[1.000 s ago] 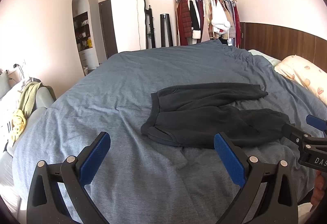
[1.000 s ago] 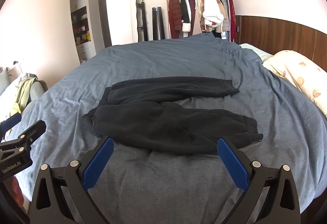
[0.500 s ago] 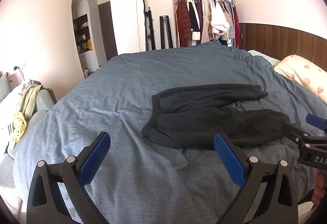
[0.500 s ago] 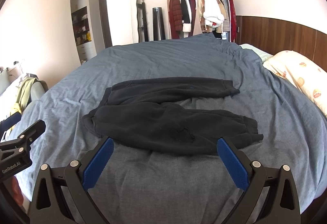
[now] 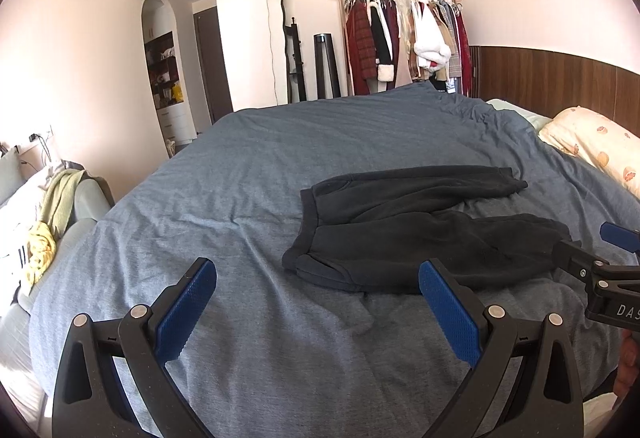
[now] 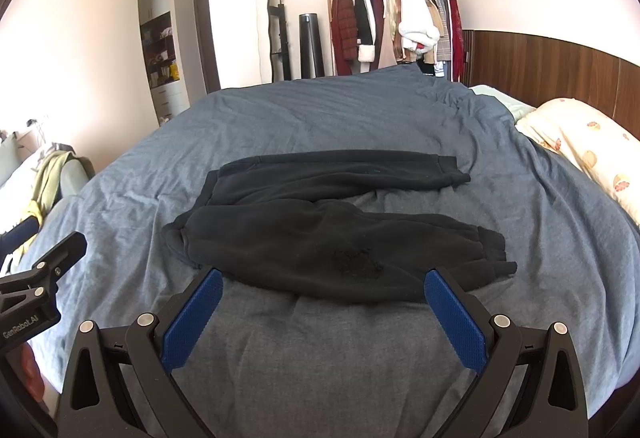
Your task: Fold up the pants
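One pair of pants (image 6: 320, 222) lying flat on bed (image 6: 320, 118), two legs pointing 3 o'clock; left gripper (image 5: 316, 278) and right gripper (image 6: 322, 288) both gaping wide, holding nothing.

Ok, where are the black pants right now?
The black pants lie flat on the blue duvet, just beyond the open right claw, waistband left, pillow far right.

Pants (image 6: 328, 226) are laid flat on the bed (image 6: 320, 358), waistband to the left, legs spread toward the right. A pillow (image 6: 580, 154) is placed at the bed's right edge. Behind the bed, a clothes rack (image 6: 392, 22) is stood against the far wall, a shelf niche (image 6: 160, 54) seen left of it.
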A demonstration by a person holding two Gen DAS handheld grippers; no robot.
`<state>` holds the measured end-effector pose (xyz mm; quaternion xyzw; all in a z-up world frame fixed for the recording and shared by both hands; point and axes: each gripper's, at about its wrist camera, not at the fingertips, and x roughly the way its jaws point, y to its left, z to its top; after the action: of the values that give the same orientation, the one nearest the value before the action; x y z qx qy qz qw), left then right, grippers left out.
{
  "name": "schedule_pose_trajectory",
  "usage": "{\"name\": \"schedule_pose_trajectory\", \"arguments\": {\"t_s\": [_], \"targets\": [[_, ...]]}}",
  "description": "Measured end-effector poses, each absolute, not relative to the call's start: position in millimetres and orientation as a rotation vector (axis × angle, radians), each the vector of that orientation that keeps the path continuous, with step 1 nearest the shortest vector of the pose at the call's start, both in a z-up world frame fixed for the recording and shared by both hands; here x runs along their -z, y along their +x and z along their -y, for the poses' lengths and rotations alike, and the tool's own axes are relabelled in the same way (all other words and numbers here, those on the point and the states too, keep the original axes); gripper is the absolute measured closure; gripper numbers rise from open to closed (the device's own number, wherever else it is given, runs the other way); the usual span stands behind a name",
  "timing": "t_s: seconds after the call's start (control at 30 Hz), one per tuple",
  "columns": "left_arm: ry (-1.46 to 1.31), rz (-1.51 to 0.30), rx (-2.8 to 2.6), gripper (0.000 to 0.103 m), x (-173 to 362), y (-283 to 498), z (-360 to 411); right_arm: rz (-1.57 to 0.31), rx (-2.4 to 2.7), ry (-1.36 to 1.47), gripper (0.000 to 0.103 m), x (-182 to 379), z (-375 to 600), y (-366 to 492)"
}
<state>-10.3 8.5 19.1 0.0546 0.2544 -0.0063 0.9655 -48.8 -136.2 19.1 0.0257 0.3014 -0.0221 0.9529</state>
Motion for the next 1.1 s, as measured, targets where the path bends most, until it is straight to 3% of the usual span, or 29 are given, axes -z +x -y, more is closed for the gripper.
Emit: {"name": "schedule_pose_trajectory", "arguments": {"t_s": [0.57, 1.1], "targets": [[0.099, -0.510, 0.004, 0.000, -16, -7, -17, -0.621, 0.036, 0.034, 0.000, -20, 124, -43], [0.083, -0.588, -0.020, 0.000, 19, 25, -31, -0.702, 0.008, 0.014, 0.000, 6, 118, -19]]}}
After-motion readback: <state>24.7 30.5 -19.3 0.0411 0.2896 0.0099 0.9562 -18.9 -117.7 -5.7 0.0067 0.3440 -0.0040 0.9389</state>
